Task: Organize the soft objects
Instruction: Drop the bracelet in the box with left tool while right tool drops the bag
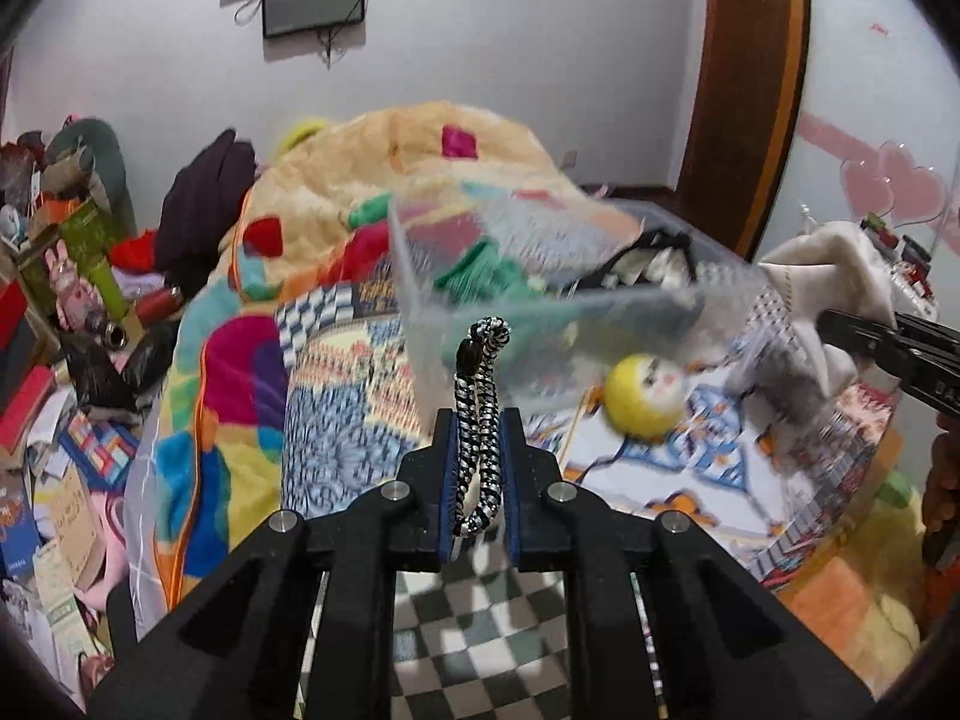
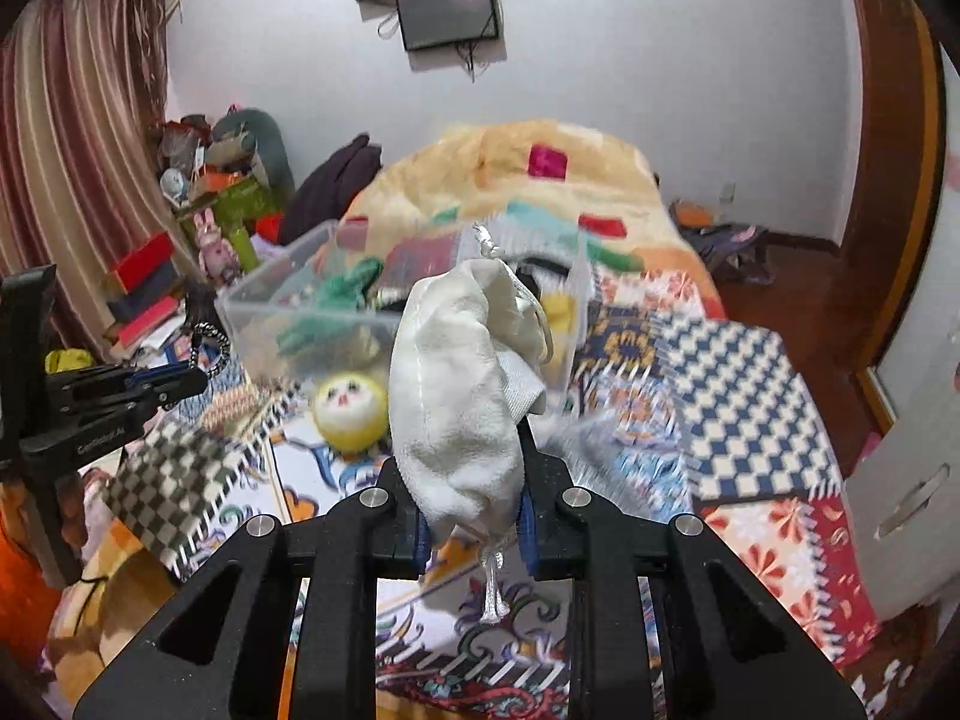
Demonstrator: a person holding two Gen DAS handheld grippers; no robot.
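My left gripper (image 1: 478, 420) is shut on a black-and-white braided cord loop (image 1: 477, 420) and holds it up in front of a clear plastic bin (image 1: 420, 276) on the bed. The bin holds a green cloth (image 1: 480, 276) and dark items. My right gripper (image 2: 474, 450) is shut on a cream drawstring pouch (image 2: 462, 372), held above the bedspread near the bin (image 2: 258, 300). A yellow plush ball with a face (image 1: 642, 396) lies on the bed in front of the bin; it also shows in the right wrist view (image 2: 351, 405). Each gripper shows in the other's view, the right one (image 1: 864, 339) and the left one (image 2: 180, 381).
A heaped yellow patchwork blanket (image 1: 420, 144) lies behind the bin. A checkered cloth (image 2: 168, 480) lies on the patterned bedspread (image 2: 750, 396). Clutter of boxes and books (image 1: 54, 276) fills the left side. A wooden door frame (image 1: 750, 90) and a white cabinet (image 2: 912, 420) stand to the right.
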